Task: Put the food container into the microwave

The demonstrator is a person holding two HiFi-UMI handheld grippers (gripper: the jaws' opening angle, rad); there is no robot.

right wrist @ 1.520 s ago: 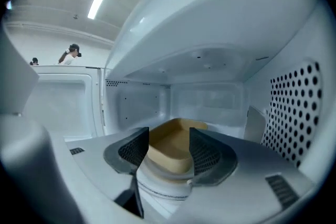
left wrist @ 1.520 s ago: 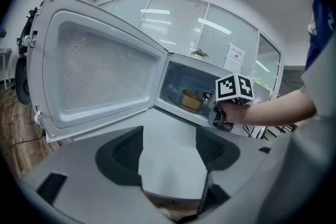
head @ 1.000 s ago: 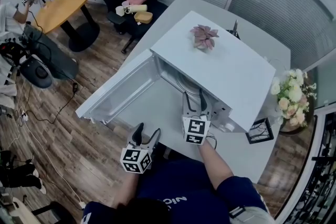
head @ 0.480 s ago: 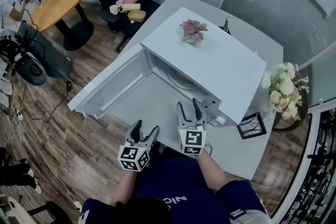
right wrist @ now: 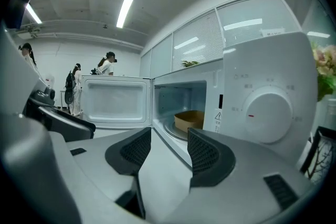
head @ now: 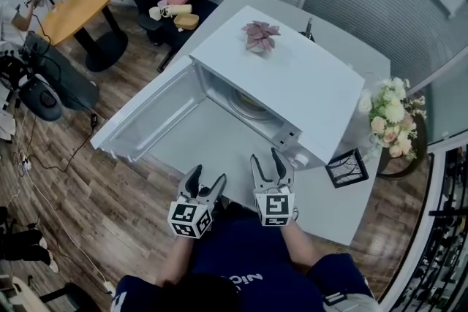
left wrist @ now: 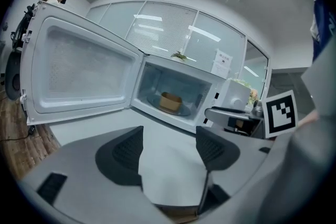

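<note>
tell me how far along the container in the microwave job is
Done: the food container sits inside the microwave. In hand: nothing; the left gripper and right gripper are open and empty in front of it, the right's jaws having just closed a little with nothing between them. Left: the door stands wide open, so probably only closing it remains.

Navy shirt (head: 238,256); marker-cubed left gripper (head: 207,175)

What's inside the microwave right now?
A brown food container sits on the turntable inside the microwave, whose door is open. Whatever is in the container is hidden by its walls.
</note>
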